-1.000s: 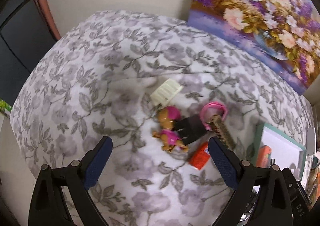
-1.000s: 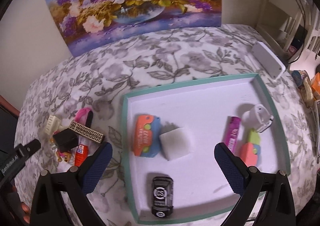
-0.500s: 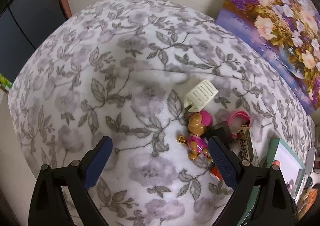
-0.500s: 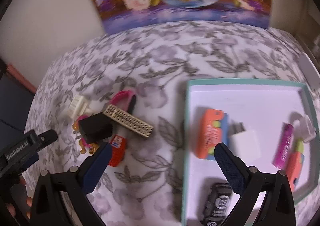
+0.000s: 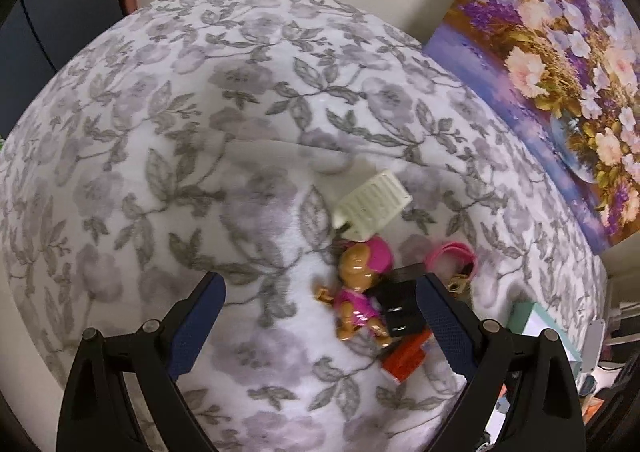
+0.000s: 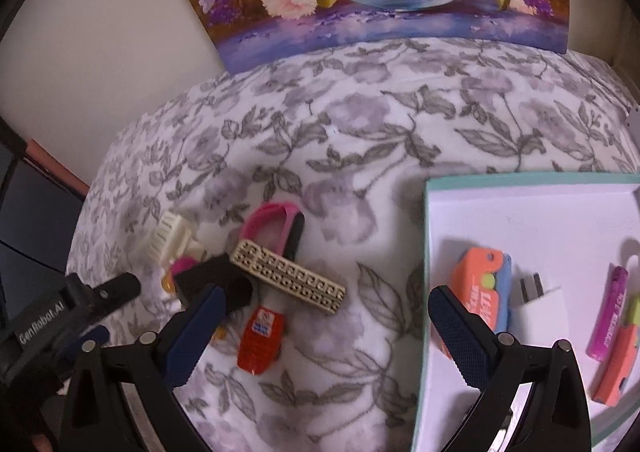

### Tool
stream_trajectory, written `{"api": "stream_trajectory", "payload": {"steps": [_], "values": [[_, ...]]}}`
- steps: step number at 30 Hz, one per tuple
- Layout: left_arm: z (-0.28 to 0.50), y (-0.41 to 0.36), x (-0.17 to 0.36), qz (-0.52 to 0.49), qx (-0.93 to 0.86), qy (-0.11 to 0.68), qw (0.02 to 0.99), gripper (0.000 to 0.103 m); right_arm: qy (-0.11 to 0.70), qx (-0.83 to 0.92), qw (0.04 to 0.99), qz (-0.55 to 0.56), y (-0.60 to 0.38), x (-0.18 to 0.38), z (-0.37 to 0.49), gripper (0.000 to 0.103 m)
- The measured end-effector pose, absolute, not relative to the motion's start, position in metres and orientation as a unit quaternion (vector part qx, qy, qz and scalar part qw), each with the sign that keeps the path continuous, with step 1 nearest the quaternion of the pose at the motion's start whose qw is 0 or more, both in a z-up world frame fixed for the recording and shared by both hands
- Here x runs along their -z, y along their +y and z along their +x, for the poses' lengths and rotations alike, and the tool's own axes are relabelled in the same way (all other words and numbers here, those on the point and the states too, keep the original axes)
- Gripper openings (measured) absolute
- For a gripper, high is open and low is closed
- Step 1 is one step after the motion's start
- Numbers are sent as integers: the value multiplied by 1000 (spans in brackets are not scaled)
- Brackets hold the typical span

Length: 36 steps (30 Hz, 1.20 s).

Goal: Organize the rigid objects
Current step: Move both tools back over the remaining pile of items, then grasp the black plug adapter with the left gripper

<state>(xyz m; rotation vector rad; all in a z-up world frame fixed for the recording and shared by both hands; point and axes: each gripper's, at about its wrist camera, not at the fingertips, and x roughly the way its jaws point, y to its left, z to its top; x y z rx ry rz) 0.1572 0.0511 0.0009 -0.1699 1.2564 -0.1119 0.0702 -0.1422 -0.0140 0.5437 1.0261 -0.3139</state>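
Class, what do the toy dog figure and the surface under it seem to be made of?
Toy dog figure: likely hard moulded plastic, glossy; light glints on its tan head and pink suit. Surface: soft printed fabric, matte and slightly fuzzy, with a fold; probably a blanket or fleece cover.

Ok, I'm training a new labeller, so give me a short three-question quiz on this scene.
1. True or false: the right tool is open.
2. The gold bar lies: A in the tray, B on the blanket, C in a tool.
3. What colour is the bottle below the bar?

Key: 1 true; 2 B; 3 red.
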Motion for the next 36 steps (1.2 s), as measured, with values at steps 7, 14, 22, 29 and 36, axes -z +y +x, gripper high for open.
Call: {"api": "stream_trajectory", "payload": {"steps": [7,14,22,29,36], "values": [[163,36,12,-84,76,603,790,84,493,151,818,253,-146,25,85,102],[166,36,24,-115,89,620,771,71,492,184,817,239,-156,24,85,100],[163,26,27,-128,114,629,758,54,491,198,809,256,-167,25,79,100],[162,22,25,-128,120,626,760,50,491,196,809,258,-168,25,78,100],[162,17,24,-136,142,627,754,34,491,201,807,260,-169,25,77,100]]}}
